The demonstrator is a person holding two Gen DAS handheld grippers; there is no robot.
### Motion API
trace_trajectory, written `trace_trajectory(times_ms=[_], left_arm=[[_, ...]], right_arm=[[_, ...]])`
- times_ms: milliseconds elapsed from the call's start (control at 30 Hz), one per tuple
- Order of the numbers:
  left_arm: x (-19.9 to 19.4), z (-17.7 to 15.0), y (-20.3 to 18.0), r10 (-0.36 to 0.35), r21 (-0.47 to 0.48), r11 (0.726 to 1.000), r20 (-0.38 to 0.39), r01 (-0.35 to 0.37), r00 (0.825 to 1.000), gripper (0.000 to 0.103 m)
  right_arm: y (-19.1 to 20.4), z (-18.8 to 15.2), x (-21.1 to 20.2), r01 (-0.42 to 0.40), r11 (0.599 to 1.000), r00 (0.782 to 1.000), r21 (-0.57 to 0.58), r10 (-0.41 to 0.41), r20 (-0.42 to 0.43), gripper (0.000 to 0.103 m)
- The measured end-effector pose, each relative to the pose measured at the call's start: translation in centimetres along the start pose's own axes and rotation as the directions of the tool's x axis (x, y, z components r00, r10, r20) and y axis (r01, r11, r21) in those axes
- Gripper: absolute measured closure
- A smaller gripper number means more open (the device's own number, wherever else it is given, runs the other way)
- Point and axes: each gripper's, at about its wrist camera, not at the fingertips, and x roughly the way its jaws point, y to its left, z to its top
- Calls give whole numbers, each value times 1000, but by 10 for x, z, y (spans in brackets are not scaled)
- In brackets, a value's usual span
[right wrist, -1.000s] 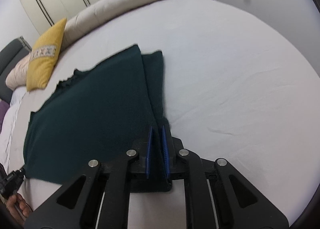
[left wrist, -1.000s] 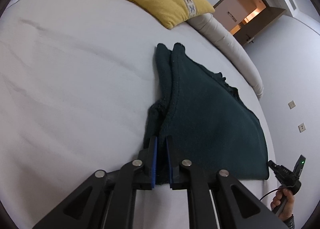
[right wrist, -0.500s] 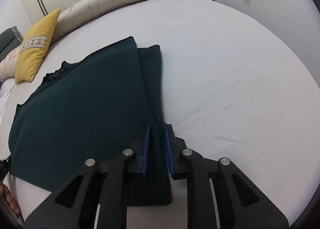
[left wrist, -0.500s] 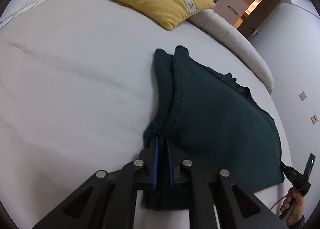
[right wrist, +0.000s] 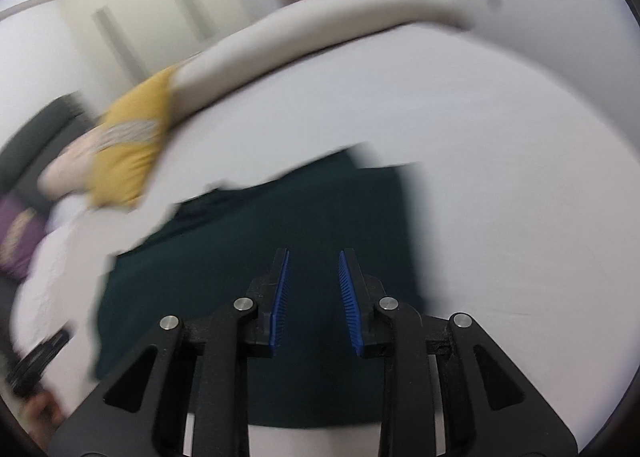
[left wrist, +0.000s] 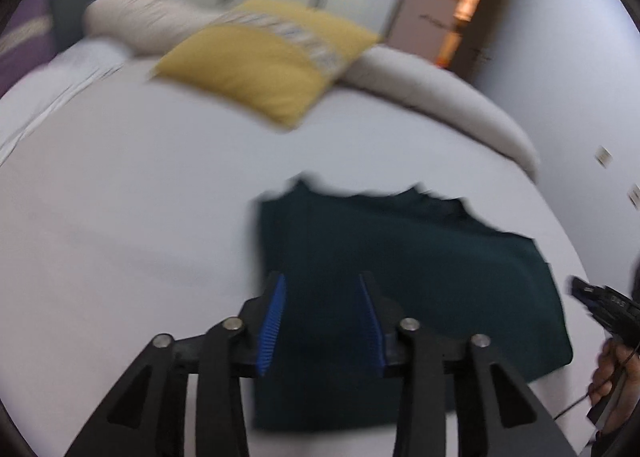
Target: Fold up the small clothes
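Dark green garment (left wrist: 400, 277) lying folded flat on white bed (left wrist: 120, 197), spreading from 6 toward 12 o'clock in both blurred wrist views. Left claw (left wrist: 322, 321) hanging over its near edge, jaws spread wide, gripping nothing. Right claw (right wrist: 314, 297) likewise gaping, empty, over same cloth (right wrist: 260, 257). Yellow pillow (left wrist: 272, 57) sitting at 11 o'clock.

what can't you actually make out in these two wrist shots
- Left wrist view: motion blur smears the band pattern on the yellow pillow.
- Both views: blur softens the dark green garment, so its fold lines and layer count are unreadable.
- Both views: the open left gripper and open right gripper cover the garment's near edge.
- Left wrist view: the hand at the right is cut off by the frame edge.
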Motion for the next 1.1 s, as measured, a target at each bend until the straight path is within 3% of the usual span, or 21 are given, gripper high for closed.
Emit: trace_trajectory(times_ms=[33, 100, 167, 267, 300, 367, 467, 633, 733, 800, 867, 900, 967, 1033, 1067, 1100], left_arm=[[17, 10, -17, -45, 39, 998, 10, 45, 999, 58], [43, 22, -35, -56, 95, 994, 7, 55, 998, 58], [80, 29, -43, -57, 126, 990, -34, 61, 998, 58], [120, 18, -20, -30, 35, 999, -150, 36, 988, 62], [122, 13, -9, -63, 1, 998, -146, 64, 987, 65], [117, 4, 18, -179, -70, 983, -105, 172, 978, 72], [112, -1, 45, -233, -149, 965, -107, 216, 967, 92], [97, -13, 76, -295, -254, 930, -78, 267, 952, 98], [83, -11, 88, -281, -288, 924, -69, 250, 957, 98], [62, -10, 97, -245, -303, 927, -47, 220, 968, 90], [39, -11, 105, -217, -326, 923, -3, 204, 976, 41], [29, -12, 107, -193, -329, 925, 18, 188, 981, 33], [15, -13, 107, -211, -332, 919, 44, 214, 976, 27], [20, -13, 104, -232, -333, 917, 5, 221, 973, 27], [31, -14, 100, -244, -318, 923, -50, 217, 968, 27], [39, -14, 99, -250, -311, 926, -76, 215, 965, 27]], right_arm=[[9, 1, 10, -57, 998, 998, -2, 57, -28, 78], [35, 3, 41, -207, 978, 975, 0, 206, -83, 78], [50, 2, 73, -260, 965, 958, 21, 261, -121, 78], [49, 1, 111, -297, 951, 936, 88, 308, -172, 78], [42, 1, 117, -275, 956, 941, 98, 289, -177, 81], [16, 1, 122, -302, 942, 935, 147, 323, -144, 82], [-35, 2, 116, -371, 893, 917, 257, 395, -51, 89], [-120, -6, 70, -374, 860, 928, 347, 347, 139, 91], [-160, -12, 41, -287, 866, 956, 409, 228, 186, 86], [-178, -16, 26, -217, 856, 972, 470, 147, 181, 85], [-180, -20, 2, -206, 859, 971, 468, 119, 209, 82], [-176, -21, -6, -208, 866, 968, 455, 116, 222, 82], [-153, -22, -14, -208, 889, 968, 409, 127, 216, 82], [-121, -20, -11, -231, 909, 967, 348, 175, 187, 77], [-106, -19, -8, -247, 914, 964, 323, 199, 174, 70], [-88, -18, 0, -265, 917, 961, 299, 228, 155, 47]])
